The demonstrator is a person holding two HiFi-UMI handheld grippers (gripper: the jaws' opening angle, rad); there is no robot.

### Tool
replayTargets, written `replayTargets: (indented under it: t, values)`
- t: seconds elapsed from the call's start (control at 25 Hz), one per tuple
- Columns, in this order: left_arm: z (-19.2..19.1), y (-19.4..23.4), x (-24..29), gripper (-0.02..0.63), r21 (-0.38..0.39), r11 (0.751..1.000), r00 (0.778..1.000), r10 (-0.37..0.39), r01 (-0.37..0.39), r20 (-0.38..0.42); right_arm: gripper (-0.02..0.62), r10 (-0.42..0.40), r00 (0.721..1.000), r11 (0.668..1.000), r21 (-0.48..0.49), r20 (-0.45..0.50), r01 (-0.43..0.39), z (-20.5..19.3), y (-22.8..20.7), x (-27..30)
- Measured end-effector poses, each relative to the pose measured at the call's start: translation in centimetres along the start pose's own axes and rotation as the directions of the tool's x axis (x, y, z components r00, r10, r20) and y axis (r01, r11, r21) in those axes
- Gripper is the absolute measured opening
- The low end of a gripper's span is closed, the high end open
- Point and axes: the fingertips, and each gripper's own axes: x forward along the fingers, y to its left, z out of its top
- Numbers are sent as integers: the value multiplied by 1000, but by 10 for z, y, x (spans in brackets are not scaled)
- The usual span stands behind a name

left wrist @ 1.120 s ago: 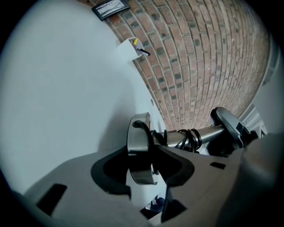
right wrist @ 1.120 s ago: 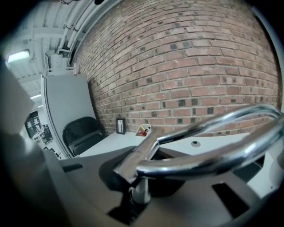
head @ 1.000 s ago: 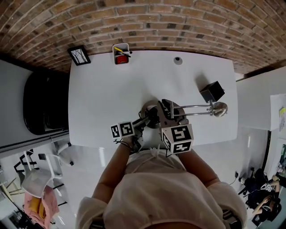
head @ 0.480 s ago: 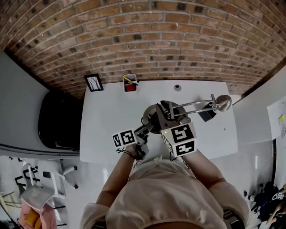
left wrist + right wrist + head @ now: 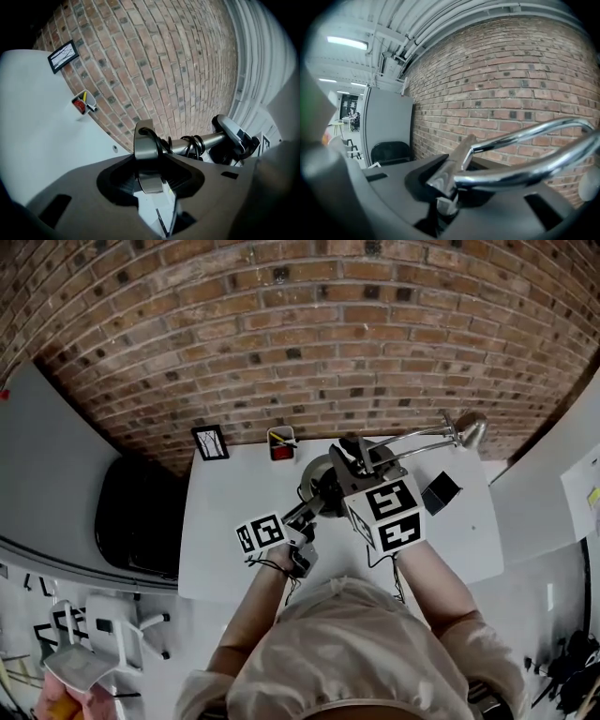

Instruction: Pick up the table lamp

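Observation:
The table lamp (image 5: 321, 474), with a round grey base, chrome double arm (image 5: 417, 439) and small metal head (image 5: 469, 427), hangs lifted above the white table (image 5: 234, 540). My left gripper (image 5: 314, 504) grips the rim of the base (image 5: 145, 152) edge-on; its jaws are closing with the rim between the pads. My right gripper (image 5: 361, 461) is shut on the grey bracket (image 5: 449, 174) where the chrome rods (image 5: 525, 171) start. A black cable is coiled round the stem (image 5: 194, 143).
At the table's back edge stand a small picture frame (image 5: 210, 442) and a white pen holder (image 5: 281, 444) with red contents. A black cube (image 5: 440, 492) sits on the right of the table. A black chair (image 5: 136, 521) stands left, and a brick wall (image 5: 309, 343) lies behind.
Both grippers have risen together with the lamp, which has left the tabletop. The lamp head now shows against the brick wall, and the table looks smaller and farther below.

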Motion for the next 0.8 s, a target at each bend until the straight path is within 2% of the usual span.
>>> replayTargets:
  t: [0.24, 0.6, 0.8]
  values:
    - [4, -6, 0, 164, 22, 1000, 1000, 5, -5, -5, 64, -15, 1000, 999, 37, 11, 14, 2, -7, -6]
    - [-7, 4, -5, 164, 36, 999, 998, 38, -36, -41, 64, -26, 999, 999, 40, 23, 25, -8, 4, -13]
    - [-8, 4, -7, 164, 34, 999, 999, 29, -28, -42, 64, -38, 999, 995, 89, 20, 36, -14, -2, -15]
